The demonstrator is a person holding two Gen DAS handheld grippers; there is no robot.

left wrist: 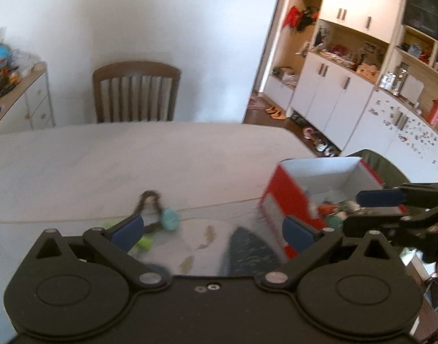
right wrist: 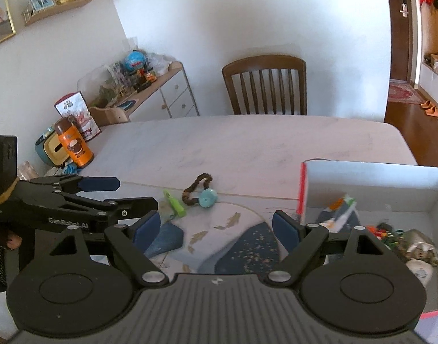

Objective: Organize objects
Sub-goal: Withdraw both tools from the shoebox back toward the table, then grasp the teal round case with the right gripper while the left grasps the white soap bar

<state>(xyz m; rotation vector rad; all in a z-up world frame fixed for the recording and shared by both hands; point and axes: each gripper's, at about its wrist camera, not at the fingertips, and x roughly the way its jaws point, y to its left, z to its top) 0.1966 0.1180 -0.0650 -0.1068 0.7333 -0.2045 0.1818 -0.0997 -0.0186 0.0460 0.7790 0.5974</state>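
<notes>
A: Where do the loose things lie?

B: Just left of centre in the right wrist view, on the counter [right wrist: 247, 143] at the edge of the patterned mat [right wrist: 241, 243]: a brown beaded bracelet [right wrist: 196, 188], a teal round piece [right wrist: 208, 197] touching it, and a green tube [right wrist: 175, 202] just beside them. The red box [right wrist: 371, 183] stands at the right of the frame, open-topped, with small items already inside.

A: And the jaws?

B: The right gripper [right wrist: 216, 226] has its jaws wide with nothing between them. The left gripper [left wrist: 213, 229] is likewise spread wide and empty; in its own view the bracelet [left wrist: 150, 203] and teal piece [left wrist: 170, 219] sit just past its left finger.

A: How would the bracelet handle?

B: Light and limp, I'd judge, a loop that will droop and swing. Pinch across one side of the loop, near the teal piece, so both come up together if they are joined; I cannot tell that they are. The green tube looks stiff, smooth and apt to roll, so take it across its middle.

A: Anything in the way?

B: The near wall of the box must be cleared. The orange bottle [right wrist: 74, 146] and the chair [right wrist: 266, 86] stand well apart, no hindrance
</notes>
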